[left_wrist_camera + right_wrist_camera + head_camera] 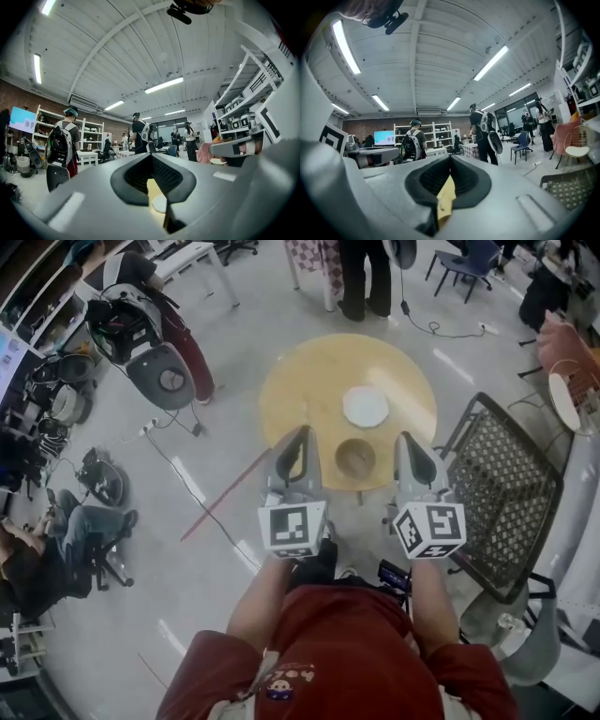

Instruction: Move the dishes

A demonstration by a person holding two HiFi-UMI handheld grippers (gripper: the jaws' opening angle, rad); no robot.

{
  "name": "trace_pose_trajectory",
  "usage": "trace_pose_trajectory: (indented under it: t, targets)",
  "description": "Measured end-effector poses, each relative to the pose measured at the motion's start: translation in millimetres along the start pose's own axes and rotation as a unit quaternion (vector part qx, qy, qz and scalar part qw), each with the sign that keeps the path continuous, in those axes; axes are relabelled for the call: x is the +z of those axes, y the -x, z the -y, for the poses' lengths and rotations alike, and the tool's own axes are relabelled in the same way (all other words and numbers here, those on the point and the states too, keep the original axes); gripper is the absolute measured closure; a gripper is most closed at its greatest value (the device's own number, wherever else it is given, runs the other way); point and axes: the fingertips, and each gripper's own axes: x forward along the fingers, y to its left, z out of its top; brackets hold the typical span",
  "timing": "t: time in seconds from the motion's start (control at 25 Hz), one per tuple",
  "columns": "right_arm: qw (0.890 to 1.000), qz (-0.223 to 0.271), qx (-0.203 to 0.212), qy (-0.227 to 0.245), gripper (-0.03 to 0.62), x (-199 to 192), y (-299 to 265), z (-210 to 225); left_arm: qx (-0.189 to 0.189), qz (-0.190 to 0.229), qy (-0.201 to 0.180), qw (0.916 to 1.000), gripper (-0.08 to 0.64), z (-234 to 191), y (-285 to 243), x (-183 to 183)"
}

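Both claws are closed with nothing in them. The left gripper (301, 434) and right gripper (406, 439) are held level, side by side over the near edge of the round yellow wooden table (300, 381). The brown round bowl (355, 457) sits by that near edge, between the 2 grippers in the head view; the white round plate (365, 407) lies just on its far side. Likely an approach pose - jaws need to open before either dish is taken.

Lab, white shelving (443, 134), wall monitor (384, 137)
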Motion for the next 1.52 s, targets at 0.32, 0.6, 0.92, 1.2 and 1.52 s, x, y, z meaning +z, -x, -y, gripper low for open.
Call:
trace_pose_trajectory:
  t: [0.32, 0.6, 0.92, 1.2, 1.52]
  targets:
    - [0.999, -0.043, -0.021, 0.008, 0.589, -34.2, -35.7, 10.1, -0.008, 0.01, 0.018, 0.9998, 0.553, -17.0, -27.0, -18.0]
    - [0.994, -0.103, -0.037, 0.014, 0.589, -76.3, -54.2, 10.4, -0.02, 0.02, 0.026, 0.9993, 0.553, -20.2, -39.7, -40.0]
    - [0.983, -0.174, -0.064, 0.006, 0.588, -127.7, -59.7, 31.0, -0.044, 0.022, 0.014, 0.9987, 0.553, -10.8, -58.5, -72.7]
    - [0.972, -0.224, -0.075, -0.016, 0.543, -168.4, -68.3, 26.9, -0.089, -0.023, -0.047, 0.9947, 0.554, -10.9, -58.4, -103.3]
    - [0.951, -0.297, -0.079, -0.04, 0.425, -219.9, -67.7, 32.8, -0.071, -0.009, 0.004, 0.9974, 0.554, -9.0, -64.2, -126.1]
